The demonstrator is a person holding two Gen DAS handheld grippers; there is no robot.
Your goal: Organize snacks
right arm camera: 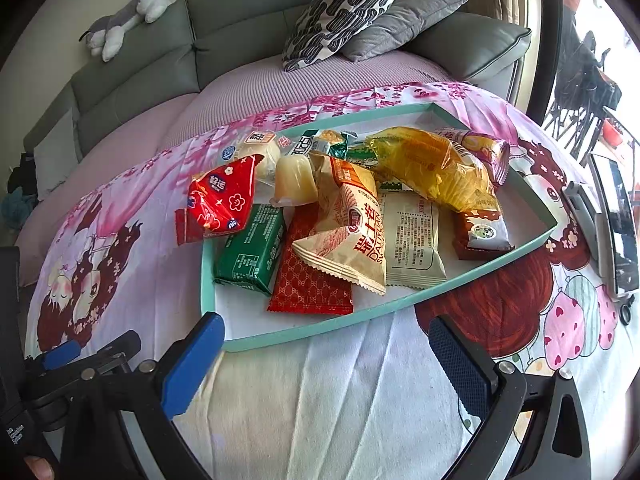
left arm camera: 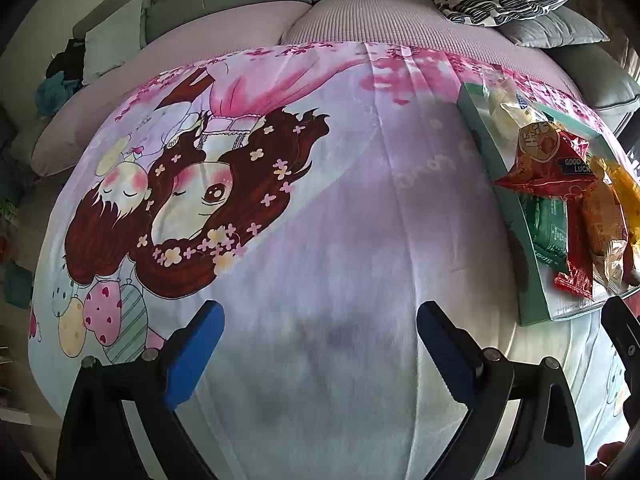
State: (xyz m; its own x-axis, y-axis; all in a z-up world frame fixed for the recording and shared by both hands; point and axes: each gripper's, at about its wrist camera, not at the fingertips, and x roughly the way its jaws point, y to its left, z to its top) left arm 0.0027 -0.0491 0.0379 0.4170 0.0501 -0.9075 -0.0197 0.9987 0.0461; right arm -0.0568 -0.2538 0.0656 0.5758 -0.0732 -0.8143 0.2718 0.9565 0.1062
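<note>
I have both grippers hovering low over the cartoon-print cloth point(left arm camera: 320, 240), each with its blue-padded jaws spread wide and nothing between them. The left gripper point(left arm camera: 318, 330) points across an empty stretch of the cloth, its fingers angled outward like a V, and the teal tray point(left arm camera: 496, 184) sits off to its right side, well apart from its pads. From the right wrist view, the right gripper point(right arm camera: 326, 346) faces the teal tray point(right arm camera: 304, 334) head-on — its left pad point(right arm camera: 192, 364) sits just at the tray's near corner, though I cannot tell whether it touches the rim. The snacks are heaped inside the tray: a red packet point(right arm camera: 222, 198) leaning over the left edge, a green packet point(right arm camera: 252, 248) lying flat beneath it, a dark red wrapper point(right arm camera: 308, 280) beside that, a cream-and-orange packet point(right arm camera: 350, 236) tilted across the middle, a white packet point(right arm camera: 412, 240) with printed text lying flat, a yellow cellophane bag point(right arm camera: 432, 168) piled at the back right, and a pale jelly cup point(right arm camera: 292, 180) upright near the centre. The left gripper point(right arm camera: 66, 354) also shows at the lower left of the right wrist view, low beside the cloth — apart from the tray. A patterned cushion point(right arm camera: 344, 8) rests on the grey sofa point(right arm camera: 160, 60) beyond.
</note>
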